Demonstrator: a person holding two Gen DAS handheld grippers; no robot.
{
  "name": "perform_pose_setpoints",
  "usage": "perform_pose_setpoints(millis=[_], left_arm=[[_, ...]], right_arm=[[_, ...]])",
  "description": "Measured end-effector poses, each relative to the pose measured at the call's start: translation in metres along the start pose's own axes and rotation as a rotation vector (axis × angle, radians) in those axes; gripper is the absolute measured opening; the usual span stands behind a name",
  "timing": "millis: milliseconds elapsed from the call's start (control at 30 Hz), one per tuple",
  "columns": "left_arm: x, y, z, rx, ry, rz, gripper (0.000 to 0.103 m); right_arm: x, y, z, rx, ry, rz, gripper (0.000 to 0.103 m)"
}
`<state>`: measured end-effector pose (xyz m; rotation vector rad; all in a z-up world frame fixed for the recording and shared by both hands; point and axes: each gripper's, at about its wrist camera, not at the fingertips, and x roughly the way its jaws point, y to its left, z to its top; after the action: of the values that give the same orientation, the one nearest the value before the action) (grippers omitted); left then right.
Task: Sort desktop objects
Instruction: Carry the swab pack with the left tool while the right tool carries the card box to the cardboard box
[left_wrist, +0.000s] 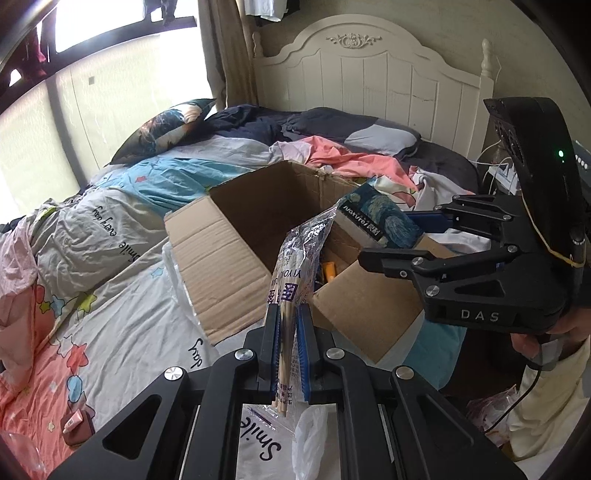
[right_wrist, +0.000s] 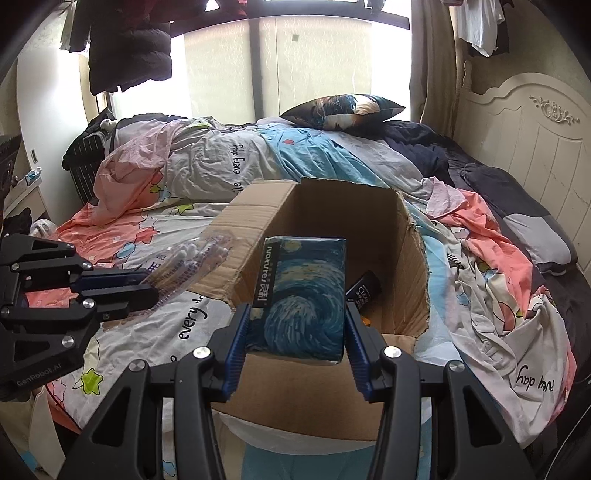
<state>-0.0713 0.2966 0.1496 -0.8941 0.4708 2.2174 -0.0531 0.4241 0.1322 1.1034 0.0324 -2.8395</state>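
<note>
An open cardboard box (left_wrist: 236, 266) (right_wrist: 384, 221) sits on the bed. My left gripper (left_wrist: 290, 314) is shut on a clear plastic pack of wooden sticks (left_wrist: 295, 266), held at the box's near flap; the pack also shows in the right wrist view (right_wrist: 199, 258). My right gripper (right_wrist: 295, 314) is shut on a blue swirl-patterned tissue pack (right_wrist: 304, 295) and holds it over the box opening; the tissue pack also shows in the left wrist view (left_wrist: 380, 218). Inside the box lie a dark packet (right_wrist: 364, 288) and something orange (left_wrist: 328, 271).
The bed is covered with a rumpled patterned quilt (right_wrist: 166, 221) and loose clothes (right_wrist: 491, 236). A dark pillow (right_wrist: 343, 110) lies near the window. A white headboard (left_wrist: 369, 74) stands behind. A small pink item (left_wrist: 75, 422) lies on the quilt at left.
</note>
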Motion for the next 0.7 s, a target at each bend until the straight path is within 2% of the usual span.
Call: perform_pose_setpoints(millis=[400,500,700], left_arm=[[0.048,-0.003,0.037,-0.02,0.027,-0.041,0.009],[0.058,-0.005,0.048,-0.013,0.027,-0.024,0.009],[0.076,-0.01,0.054,-0.006,0.037,-0.046,0.009]], right_arm=[[0.024,-0.037,-0.004,0.038,0.03,-0.015,0.045],[0.029,-0.04,-0.001,0.039,0.031,-0.016,0.045],[0.04,-0.046,0.004,0.039,0.036,-0.019,0.045]])
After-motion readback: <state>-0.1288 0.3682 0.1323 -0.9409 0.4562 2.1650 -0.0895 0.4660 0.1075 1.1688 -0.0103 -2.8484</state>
